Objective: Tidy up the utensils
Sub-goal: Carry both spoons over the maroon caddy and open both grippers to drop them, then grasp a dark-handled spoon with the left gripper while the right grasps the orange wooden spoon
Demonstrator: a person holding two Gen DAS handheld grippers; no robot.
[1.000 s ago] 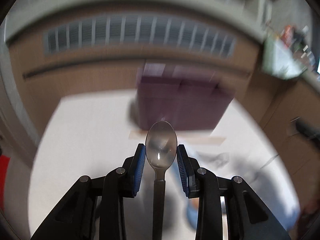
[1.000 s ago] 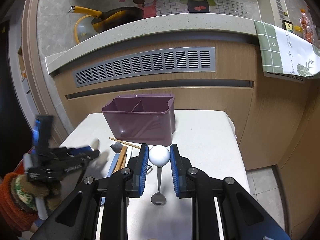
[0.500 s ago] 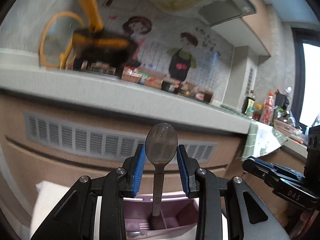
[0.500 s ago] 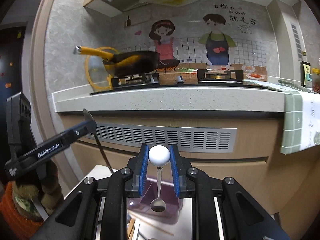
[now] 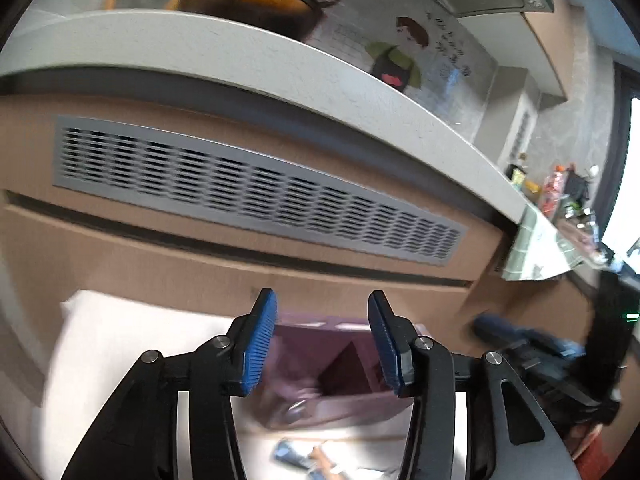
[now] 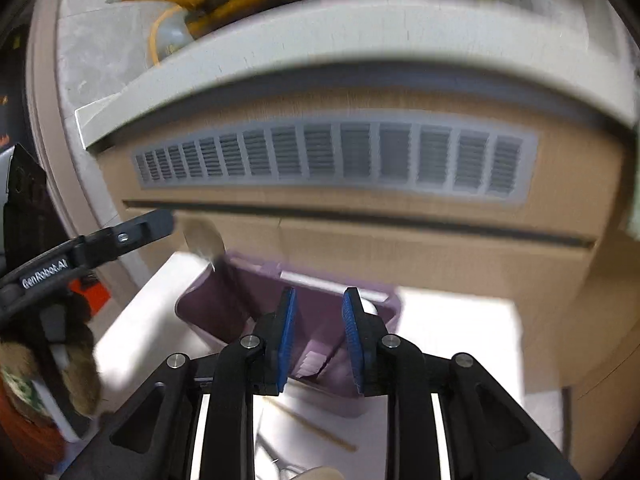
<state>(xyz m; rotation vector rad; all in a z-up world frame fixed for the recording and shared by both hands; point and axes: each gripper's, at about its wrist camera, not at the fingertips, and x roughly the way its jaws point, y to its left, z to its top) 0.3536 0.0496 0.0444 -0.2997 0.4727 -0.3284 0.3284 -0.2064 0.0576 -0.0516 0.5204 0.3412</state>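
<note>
A purple divided utensil holder stands on the white table. My left gripper is open and empty just above and in front of it. My right gripper is open and empty above the holder's right side. In the right wrist view a metal spoon leans out of the holder's left compartment, and a white rounded utensil end shows at its right compartment. The left gripper's finger shows at the left of that view. Both views are blurred.
Chopsticks and other loose utensils lie on the white table in front of the holder. A wooden cabinet with a grey vent and a white counter stands behind. The right gripper shows at the left wrist view's right.
Both grippers have opened and let go: the metal spoon and the white-ended spoon have left the jaws and now sit in the holder. Both cameras have tilted back down.
</note>
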